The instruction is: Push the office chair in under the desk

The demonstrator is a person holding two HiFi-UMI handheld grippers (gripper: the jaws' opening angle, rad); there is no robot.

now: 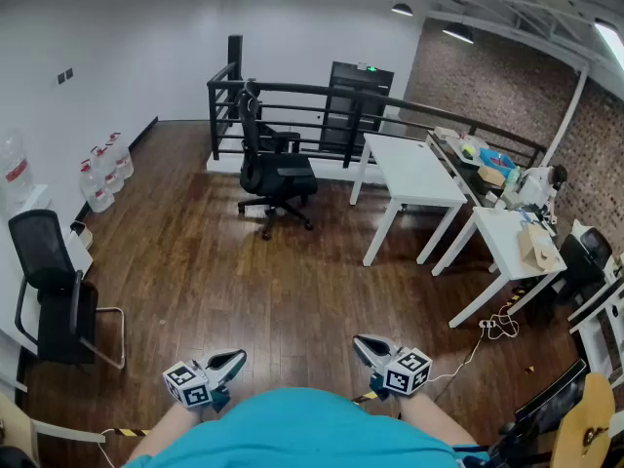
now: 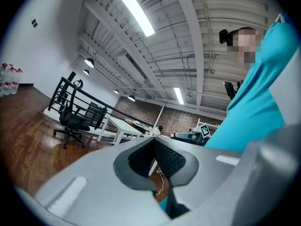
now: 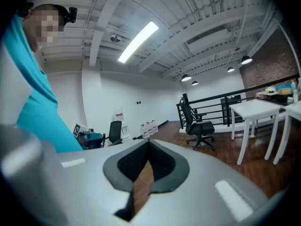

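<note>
The white bench is the reference. The office chair stands left of it, well apart. Left gripper and right gripper: jaws closed, empty, far from the bench. Risk: an off-centre push could swivel the chair into a bench leg.

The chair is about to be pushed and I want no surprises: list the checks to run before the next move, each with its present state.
1. Black wheeled office chair upright, apart from the white rectangular desk: ok.
2. Brown wooden floor between person and chair free of obstacles: ok.
3. Space under the desk open: ok.
4. Left tongs shut, nothing between them: ok.
5. Right tongs shut, nothing between them: ok.
6. Chair within reach of the tongs: not ok, it stands far across the floor.
</note>
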